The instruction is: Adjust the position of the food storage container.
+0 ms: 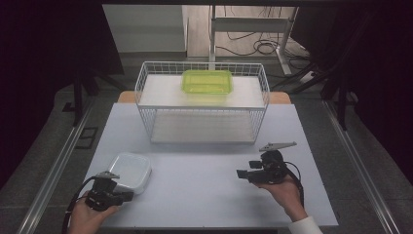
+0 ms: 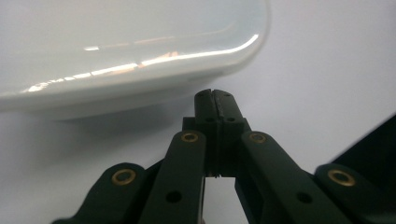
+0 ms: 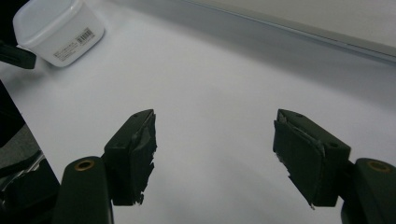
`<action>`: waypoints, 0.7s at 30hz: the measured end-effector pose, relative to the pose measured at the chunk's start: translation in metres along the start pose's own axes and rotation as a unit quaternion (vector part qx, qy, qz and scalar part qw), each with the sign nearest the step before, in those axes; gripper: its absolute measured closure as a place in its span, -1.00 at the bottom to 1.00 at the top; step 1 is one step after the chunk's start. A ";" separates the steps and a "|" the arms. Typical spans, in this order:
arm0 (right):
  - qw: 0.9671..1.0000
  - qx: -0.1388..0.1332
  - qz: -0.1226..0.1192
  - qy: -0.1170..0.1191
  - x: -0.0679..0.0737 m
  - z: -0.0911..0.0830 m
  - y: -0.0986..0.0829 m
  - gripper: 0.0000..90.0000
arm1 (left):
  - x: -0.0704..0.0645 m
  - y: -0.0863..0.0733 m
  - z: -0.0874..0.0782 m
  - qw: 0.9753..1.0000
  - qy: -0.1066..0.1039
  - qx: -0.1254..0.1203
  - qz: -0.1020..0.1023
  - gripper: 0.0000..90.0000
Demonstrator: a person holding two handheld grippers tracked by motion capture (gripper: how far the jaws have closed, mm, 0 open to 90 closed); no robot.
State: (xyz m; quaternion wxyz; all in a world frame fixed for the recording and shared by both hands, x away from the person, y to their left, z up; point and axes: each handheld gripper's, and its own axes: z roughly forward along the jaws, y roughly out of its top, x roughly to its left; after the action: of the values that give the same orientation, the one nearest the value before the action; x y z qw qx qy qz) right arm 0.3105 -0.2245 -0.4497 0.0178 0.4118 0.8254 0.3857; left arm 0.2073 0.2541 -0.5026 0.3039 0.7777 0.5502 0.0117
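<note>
Both grippers sit low over the white table (image 1: pixel 209 170), one in each of the person's hands. Left gripper (image 1: pixel 127 196) has its two black jaws pressed flat together with nothing between them; in the left gripper view its tip (image 2: pixel 215 94) stands just short of the rounded rim of the white container (image 2: pixel 116 51), close beside it, though whether the two touch cannot be told. From above, that gripper lies at the near left of the table, held by the left hand (image 1: pixel 87 217), its jaws pointing toward the near right edge of the white container (image 1: pixel 129 170), which rests flat on the tabletop with its lid on. Right gripper (image 1: pixel 239 173) is held at the near right by the right hand (image 1: pixel 285 192), pointing left across the table, a grey three-cornered plate (image 1: pixel 277 145) above it. In the right gripper view its jaws stand wide apart, gripping nothing, with bare tabletop between them (image 3: pixel 215 154); the white container (image 3: pixel 58 28) appears far off at the upper left, a barcode label on its side. Farther back, at the middle of the table, stands a white wire shelf (image 1: pixel 202 100) with two levels, and on its upper level lies a yellow-green container (image 1: pixel 207 81), well apart from both grippers.
</note>
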 end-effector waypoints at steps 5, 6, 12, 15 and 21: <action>1.000 0.000 0.001 0.000 -0.001 0.000 0.000 -0.33 | 0.018 -0.001 -0.038 0.999 0.017 -0.043 -0.016 1.00; 1.000 0.002 0.001 -0.001 -0.001 0.000 -0.001 -0.33 | 0.025 0.000 -0.047 0.998 0.025 -0.053 -0.024 1.00; 1.000 0.001 0.002 0.001 0.001 0.001 0.001 -0.33 | 0.072 0.015 -0.076 0.993 0.063 -0.071 -0.063 1.00; 1.000 0.001 0.002 0.000 0.001 0.001 0.002 -0.33 | 0.088 0.024 -0.067 0.994 0.074 -0.050 -0.067 1.00; 1.000 0.002 0.005 -0.004 -0.001 0.000 0.000 -0.34 | 0.102 0.037 -0.036 0.996 0.067 -0.010 -0.058 1.00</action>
State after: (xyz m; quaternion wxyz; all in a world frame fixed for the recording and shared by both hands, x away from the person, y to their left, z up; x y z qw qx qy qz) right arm 0.3112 -0.2250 -0.4501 0.0181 0.4173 0.8240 0.3828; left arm 0.2657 0.3504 -0.4879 0.2739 0.7390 0.6134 0.0516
